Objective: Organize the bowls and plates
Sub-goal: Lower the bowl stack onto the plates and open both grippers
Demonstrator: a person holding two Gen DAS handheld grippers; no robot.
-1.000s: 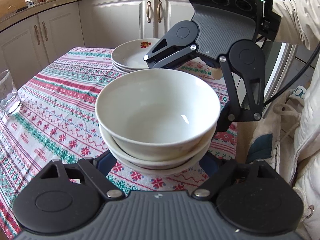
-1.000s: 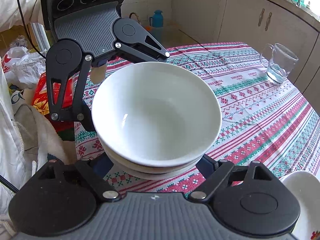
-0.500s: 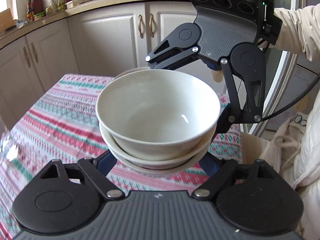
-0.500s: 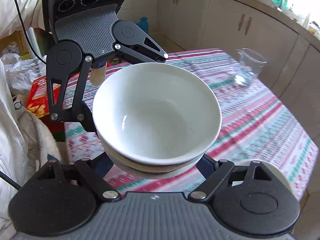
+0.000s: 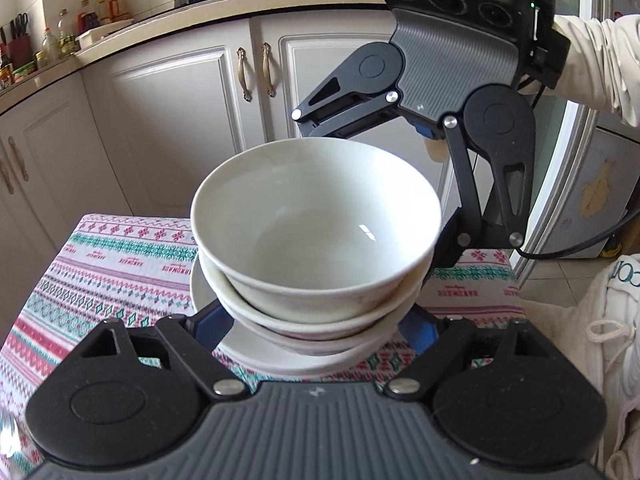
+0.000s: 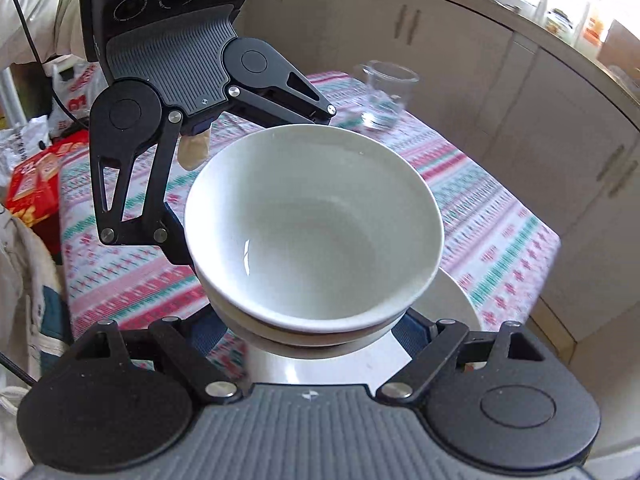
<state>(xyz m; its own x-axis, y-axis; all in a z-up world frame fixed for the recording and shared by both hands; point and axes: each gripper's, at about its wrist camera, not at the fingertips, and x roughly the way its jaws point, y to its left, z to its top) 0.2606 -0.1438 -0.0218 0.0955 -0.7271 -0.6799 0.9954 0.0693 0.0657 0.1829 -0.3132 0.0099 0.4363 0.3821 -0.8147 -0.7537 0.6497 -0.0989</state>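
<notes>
A stack of white bowls (image 5: 316, 240) hangs in the air, clasped from opposite sides by both grippers. My left gripper (image 5: 316, 328) has its blue fingers (image 5: 212, 320) pressed on the lowest bowl's flanks, fingertips hidden underneath. My right gripper (image 6: 308, 332) grips the same stack (image 6: 316, 224) from the other side. Each view shows the opposite gripper's housing (image 5: 452, 60) beyond the bowls. Below the stack lie white plates (image 5: 240, 344), also seen in the right wrist view as plates (image 6: 452, 304), near the table's end.
The table (image 5: 120, 264) has a patterned red, green and white cloth. A glass mug (image 6: 386, 92) stands at the far side. A red box (image 6: 36, 188) sits off the table's left. White kitchen cabinets (image 5: 180, 120) are close behind the table end. A person's sleeve (image 5: 592, 60) is at right.
Both grippers have carried the bowl stack across the table toward the end by the cabinets and a little upward. The plates, far off before, now lie under the stack.
</notes>
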